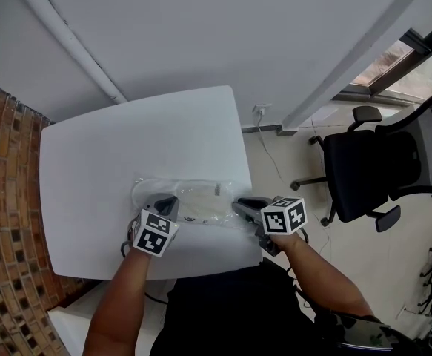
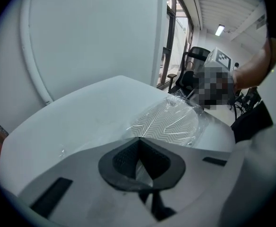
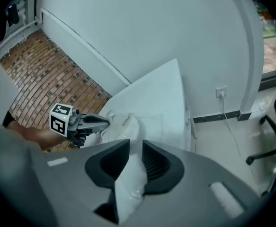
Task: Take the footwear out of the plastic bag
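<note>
Right now the plastic bag (image 1: 147,192) lies across the near part of the white table (image 1: 127,143), close to its near edge, with the pale footwear (image 1: 203,206) inside it; the left gripper view shows its zigzag-patterned sole (image 2: 168,122) through the film. The left gripper (image 1: 170,201) has its jaws closed to a narrow pinch on the thin film at the bag's left end. The right gripper (image 1: 239,205) clamps a bunched fold of the bag's right end, the plastic filling the slim gap between its jaws. An office chair (image 1: 367,170) stands on the floor to the right.
</note>
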A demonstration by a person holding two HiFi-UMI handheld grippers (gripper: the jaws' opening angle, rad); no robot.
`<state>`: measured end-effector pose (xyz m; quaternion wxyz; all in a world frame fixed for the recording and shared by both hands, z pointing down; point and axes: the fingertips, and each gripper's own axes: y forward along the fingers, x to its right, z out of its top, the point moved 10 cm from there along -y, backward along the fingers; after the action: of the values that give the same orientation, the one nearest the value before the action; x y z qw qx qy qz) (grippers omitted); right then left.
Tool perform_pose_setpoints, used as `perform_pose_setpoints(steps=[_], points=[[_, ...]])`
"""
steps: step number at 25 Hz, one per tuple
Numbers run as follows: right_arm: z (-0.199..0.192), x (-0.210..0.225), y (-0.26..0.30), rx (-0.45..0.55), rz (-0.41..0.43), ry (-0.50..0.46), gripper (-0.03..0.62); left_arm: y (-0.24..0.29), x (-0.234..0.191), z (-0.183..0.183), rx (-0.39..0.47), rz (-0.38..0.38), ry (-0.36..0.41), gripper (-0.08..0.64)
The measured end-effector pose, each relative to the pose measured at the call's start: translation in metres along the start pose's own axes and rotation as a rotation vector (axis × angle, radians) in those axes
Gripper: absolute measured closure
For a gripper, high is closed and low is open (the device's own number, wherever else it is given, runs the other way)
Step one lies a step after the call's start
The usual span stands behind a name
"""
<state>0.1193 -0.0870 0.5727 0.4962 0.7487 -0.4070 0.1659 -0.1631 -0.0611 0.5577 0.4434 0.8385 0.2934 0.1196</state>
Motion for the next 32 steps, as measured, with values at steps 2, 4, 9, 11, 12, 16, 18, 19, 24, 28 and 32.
perform_pose_setpoints(steps=[2,4,9,11,12,16,18,19,24,28,32], points=[[0.000,0.000,0.004,-0.011,0.006,-0.001,0.502,-0.001,-0.004,-0.002,0.024,-0.024,-0.047,0.554],[0.001,0.003,0.005,-0.014,0.011,0.013,0.499,-0.001,-0.008,-0.004,0.053,-0.059,-0.113,0.554],[0.004,0.007,0.010,-0.012,0.066,0.110,0.468,-0.003,-0.014,-0.005,0.077,-0.102,-0.175,0.554],[0.007,0.004,0.013,-0.020,0.080,0.110,0.457,-0.003,-0.014,-0.005,0.080,-0.102,-0.171,0.554],[0.009,0.003,0.016,-0.027,0.085,0.107,0.457,-0.003,-0.014,-0.005,0.082,-0.101,-0.171,0.554],[0.014,-0.001,0.025,-0.053,0.096,0.165,0.443,-0.005,-0.014,-0.005,0.086,-0.102,-0.176,0.554],[0.015,-0.001,0.025,-0.053,0.084,0.171,0.482,-0.005,-0.013,-0.005,0.083,-0.098,-0.175,0.555],[0.016,-0.002,0.024,-0.045,0.087,0.172,0.486,-0.006,-0.013,-0.005,0.081,-0.092,-0.170,0.554],[0.021,-0.002,0.008,0.023,0.173,0.216,0.531,-0.007,-0.008,-0.002,0.066,-0.044,-0.129,0.554],[0.024,0.003,-0.009,0.058,0.202,0.227,0.539,-0.008,-0.002,0.005,0.042,-0.016,-0.037,0.554],[0.026,0.005,-0.027,0.095,0.242,0.242,0.549,-0.008,-0.001,0.010,0.043,-0.015,-0.017,0.554]])
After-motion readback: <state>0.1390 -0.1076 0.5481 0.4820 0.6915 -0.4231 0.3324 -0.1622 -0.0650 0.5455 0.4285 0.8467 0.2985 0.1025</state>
